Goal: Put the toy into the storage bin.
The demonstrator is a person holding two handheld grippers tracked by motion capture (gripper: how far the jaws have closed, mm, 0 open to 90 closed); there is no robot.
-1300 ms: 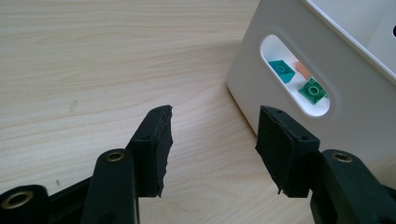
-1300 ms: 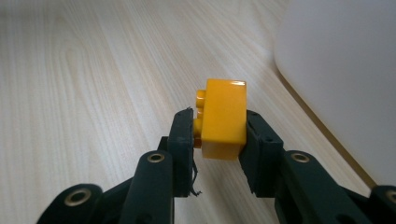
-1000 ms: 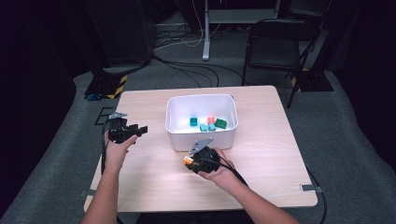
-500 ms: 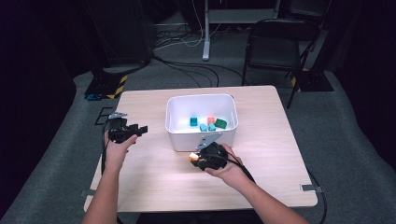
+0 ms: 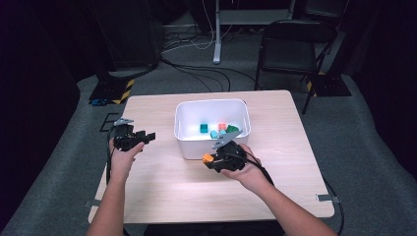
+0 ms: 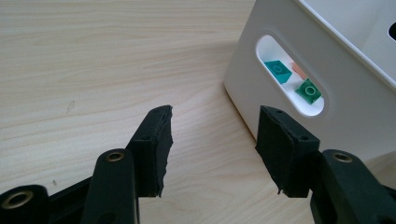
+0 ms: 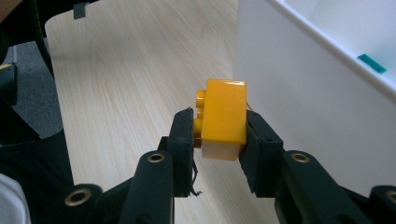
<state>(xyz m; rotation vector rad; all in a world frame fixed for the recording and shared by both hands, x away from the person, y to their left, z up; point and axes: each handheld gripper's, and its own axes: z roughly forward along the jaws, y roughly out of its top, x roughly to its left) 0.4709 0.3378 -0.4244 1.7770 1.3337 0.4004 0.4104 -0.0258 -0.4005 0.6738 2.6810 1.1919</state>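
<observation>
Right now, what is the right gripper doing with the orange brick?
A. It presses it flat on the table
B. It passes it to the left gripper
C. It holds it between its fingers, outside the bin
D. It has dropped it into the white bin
C: the right gripper is clamped on the orange brick beside the white bin's outer wall, above the table.

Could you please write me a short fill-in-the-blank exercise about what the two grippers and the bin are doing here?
1. The right gripper is shut on an ____ brick.
2. The left gripper has its jaws ____, with nothing between them.
3. The other bricks lie inside the ____ bin.
Missing words: orange; open; white
</observation>
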